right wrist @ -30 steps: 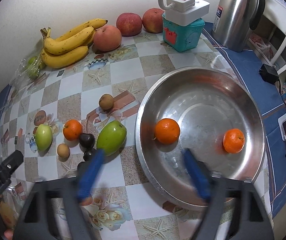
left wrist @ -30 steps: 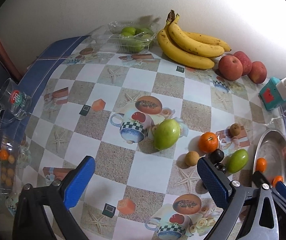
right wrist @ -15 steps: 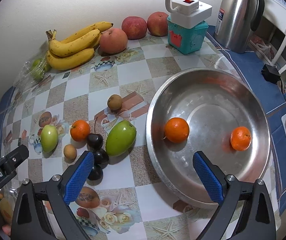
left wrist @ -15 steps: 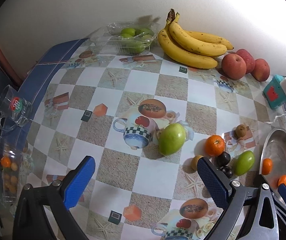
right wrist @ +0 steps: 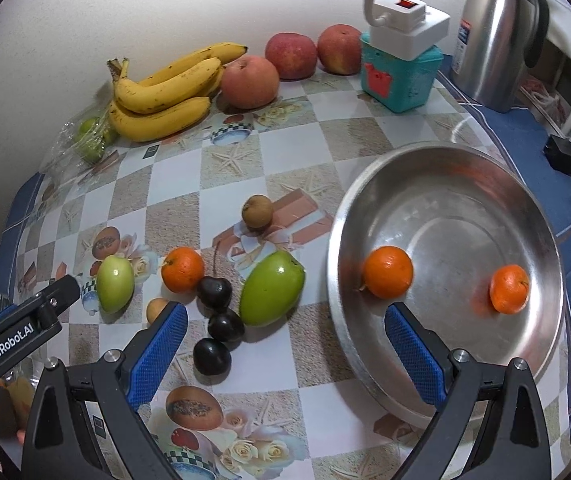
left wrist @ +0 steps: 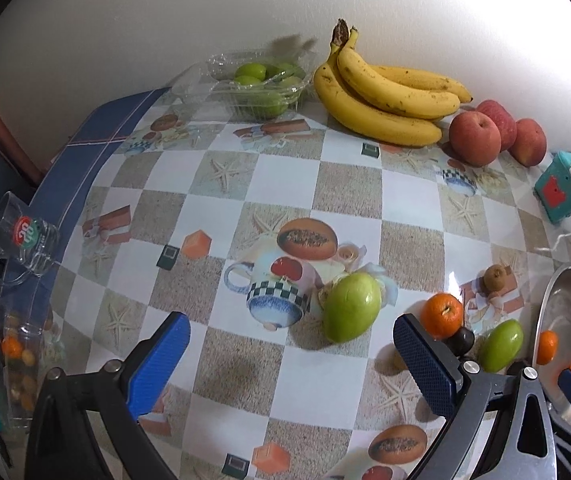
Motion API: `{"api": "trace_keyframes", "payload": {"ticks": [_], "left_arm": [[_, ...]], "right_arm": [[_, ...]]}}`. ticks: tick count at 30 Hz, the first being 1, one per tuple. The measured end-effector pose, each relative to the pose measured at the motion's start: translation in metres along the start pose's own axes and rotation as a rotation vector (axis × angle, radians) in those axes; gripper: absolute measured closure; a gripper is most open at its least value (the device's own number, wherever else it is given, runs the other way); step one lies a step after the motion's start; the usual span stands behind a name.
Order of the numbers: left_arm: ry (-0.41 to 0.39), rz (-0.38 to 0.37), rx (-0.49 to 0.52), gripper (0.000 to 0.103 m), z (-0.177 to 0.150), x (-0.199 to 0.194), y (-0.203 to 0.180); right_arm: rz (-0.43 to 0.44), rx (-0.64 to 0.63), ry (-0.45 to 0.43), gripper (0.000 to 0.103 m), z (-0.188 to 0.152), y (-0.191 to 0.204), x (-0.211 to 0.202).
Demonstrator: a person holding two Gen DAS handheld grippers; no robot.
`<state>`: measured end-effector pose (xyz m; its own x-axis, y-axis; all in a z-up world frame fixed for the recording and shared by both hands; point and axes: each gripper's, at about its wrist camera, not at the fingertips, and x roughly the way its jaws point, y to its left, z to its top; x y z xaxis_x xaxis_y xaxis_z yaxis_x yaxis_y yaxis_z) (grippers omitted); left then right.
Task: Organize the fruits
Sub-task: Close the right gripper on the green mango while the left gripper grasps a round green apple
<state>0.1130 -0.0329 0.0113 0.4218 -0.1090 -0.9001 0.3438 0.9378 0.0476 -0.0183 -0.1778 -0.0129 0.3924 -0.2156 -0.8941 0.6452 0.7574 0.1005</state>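
A steel bowl (right wrist: pixel 461 184) holds two oranges (right wrist: pixel 388 272). On the table beside it lie a green mango (right wrist: pixel 272 287), three dark plums (right wrist: pixel 214 292), a third orange (right wrist: pixel 182 269), a brown fruit (right wrist: pixel 258 211) and a second green mango (right wrist: pixel 115 283), which also shows in the left wrist view (left wrist: pixel 351 306). My right gripper (right wrist: pixel 285 344) is open and empty above the table between the plums and the bowl. My left gripper (left wrist: pixel 291 360) is open and empty, just short of the second mango.
Bananas (right wrist: pixel 165 92) and three apples (right wrist: pixel 250 82) line the back wall, with green fruit in a clear tray (left wrist: pixel 261 80). A teal box with a power strip (right wrist: pixel 401 68) and a steel flask (right wrist: pixel 497 36) stand back right. A glass mug (left wrist: pixel 21 236) sits at the left edge.
Both grippers have drawn back and away from the table, so the fruit sits further off. The right gripper has shifted left from over the bowl toward the plums. Both stay open.
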Motion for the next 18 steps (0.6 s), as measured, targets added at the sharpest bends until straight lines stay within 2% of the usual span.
{"api": "trace_keyframes", "payload": {"ticks": [4,9,16,17,18], "left_arm": [[-0.019,-0.005,-0.005,0.000,0.004,0.001,0.001],[0.026,-0.037,-0.023,0.000,0.007,0.008,0.005],[0.051,-0.092,-0.046,0.001,0.009,0.016,0.009],[0.053,-0.099,-0.045,0.001,0.010,0.018,0.009],[0.054,-0.103,-0.044,0.003,0.010,0.020,0.009]], "right_arm": [[0.005,-0.009,0.017,0.004,0.001,0.003,0.006],[0.004,-0.017,0.033,0.004,0.004,0.004,0.011],[0.016,-0.031,0.022,0.005,0.007,0.007,0.013],[0.023,-0.027,0.020,0.007,0.008,0.007,0.014],[0.026,-0.024,0.018,0.013,0.008,0.008,0.014]]}}
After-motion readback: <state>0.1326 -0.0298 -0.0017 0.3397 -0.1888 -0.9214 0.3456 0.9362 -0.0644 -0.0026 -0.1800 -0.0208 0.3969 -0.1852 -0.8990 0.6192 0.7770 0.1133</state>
